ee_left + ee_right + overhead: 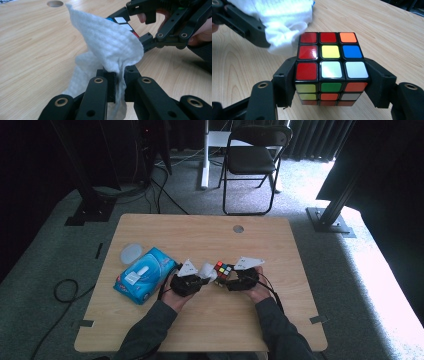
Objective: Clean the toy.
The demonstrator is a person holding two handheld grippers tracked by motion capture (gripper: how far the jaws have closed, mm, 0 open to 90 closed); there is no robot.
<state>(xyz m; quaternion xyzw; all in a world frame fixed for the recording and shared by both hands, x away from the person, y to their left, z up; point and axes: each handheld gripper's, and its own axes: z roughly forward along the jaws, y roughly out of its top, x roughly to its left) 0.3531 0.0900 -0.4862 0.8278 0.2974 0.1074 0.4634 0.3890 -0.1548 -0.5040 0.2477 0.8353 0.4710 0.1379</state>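
Black jaws of the right hand-held gripper [331,82] are clamping a Rubik's cube [329,66], while the left hand-held gripper [120,86] is pinching a white wipe [110,47] against it above the bench [210,320].

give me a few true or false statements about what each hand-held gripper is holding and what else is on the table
1. The right hand-held gripper is shut on a puzzle cube. True.
2. The left hand-held gripper holds a pen. False: it is shut on a white wipe.
3. The centre tile on the cube's top face is yellow. True, in the right gripper view.
4. The blue wipes pack lies to the right of both hands. False: it lies on the left part of the table, beside the left hand.
5. The wipe is close to the cube. True.
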